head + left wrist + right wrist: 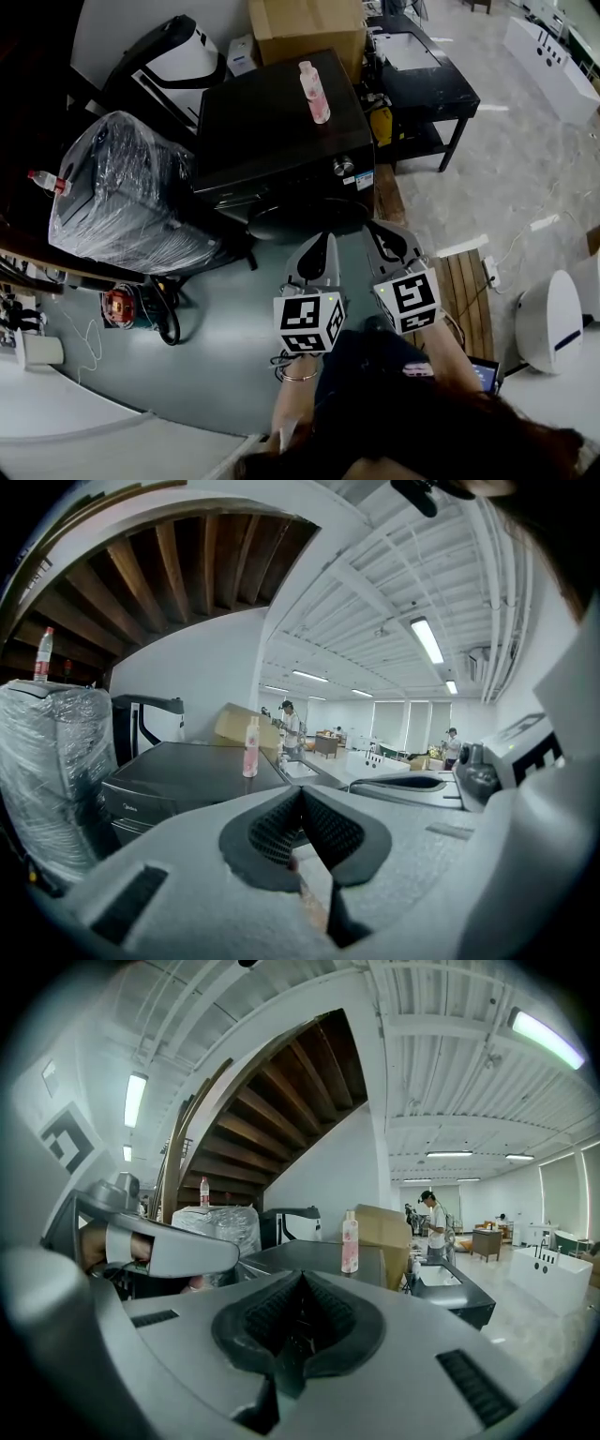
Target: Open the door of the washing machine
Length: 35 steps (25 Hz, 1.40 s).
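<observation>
The black washing machine (281, 122) stands ahead of me, its round door (305, 217) at the front and shut. A pink bottle (314, 92) stands on its top. My left gripper (319, 255) and right gripper (389, 242) hover side by side just short of the door, touching nothing. Both are shut and hold nothing. In the left gripper view the left gripper (302, 794) points over the washing machine (187, 775), with the bottle (251, 747) beyond. In the right gripper view the right gripper (298, 1279) faces the machine's top (309, 1258) and the bottle (350, 1241).
A plastic-wrapped appliance (122, 192) with a water bottle (47, 181) on it stands left of the machine. Behind it is a cardboard box (305, 28), and to the right a black table (422, 75). A wooden pallet (464, 291) and a white round device (548, 319) lie at my right.
</observation>
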Motion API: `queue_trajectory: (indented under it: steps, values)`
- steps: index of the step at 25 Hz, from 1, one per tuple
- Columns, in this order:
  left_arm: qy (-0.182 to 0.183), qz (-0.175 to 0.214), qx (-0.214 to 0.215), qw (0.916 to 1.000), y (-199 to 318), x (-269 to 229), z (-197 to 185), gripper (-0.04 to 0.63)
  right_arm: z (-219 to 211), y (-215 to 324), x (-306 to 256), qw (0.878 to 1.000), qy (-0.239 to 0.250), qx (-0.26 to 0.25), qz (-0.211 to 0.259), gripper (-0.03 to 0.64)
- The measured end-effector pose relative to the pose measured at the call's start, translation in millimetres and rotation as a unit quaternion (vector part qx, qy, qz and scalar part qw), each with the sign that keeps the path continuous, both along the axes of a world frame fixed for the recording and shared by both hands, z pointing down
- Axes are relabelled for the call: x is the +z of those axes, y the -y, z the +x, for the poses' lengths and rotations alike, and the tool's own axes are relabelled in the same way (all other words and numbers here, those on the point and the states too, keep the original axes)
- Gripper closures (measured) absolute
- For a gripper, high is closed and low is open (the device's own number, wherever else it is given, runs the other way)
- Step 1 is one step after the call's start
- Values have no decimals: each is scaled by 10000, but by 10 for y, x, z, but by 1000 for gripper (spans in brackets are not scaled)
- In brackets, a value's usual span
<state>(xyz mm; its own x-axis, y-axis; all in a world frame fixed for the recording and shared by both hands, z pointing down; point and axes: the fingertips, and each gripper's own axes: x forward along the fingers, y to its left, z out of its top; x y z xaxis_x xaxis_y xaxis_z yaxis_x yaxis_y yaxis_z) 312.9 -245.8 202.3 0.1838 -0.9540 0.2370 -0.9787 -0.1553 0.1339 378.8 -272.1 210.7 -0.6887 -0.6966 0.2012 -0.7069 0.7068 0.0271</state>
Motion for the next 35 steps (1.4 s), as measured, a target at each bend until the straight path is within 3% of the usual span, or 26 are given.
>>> queue_trajectory:
  steps: [6,16,35]
  values:
    - [-16,-79,-19,10000,245,110,-91,583,-117,239,220,9995,-149,-136,-231,615]
    - [-60,-140,329,9993,779,393,-271,583,-405,697,596,9982,-432,-158,-387,592]
    - [-209,-724,538,9957,1514,1314,-508,583,-712,1411,1677,9860,-1347,-508,-835,560]
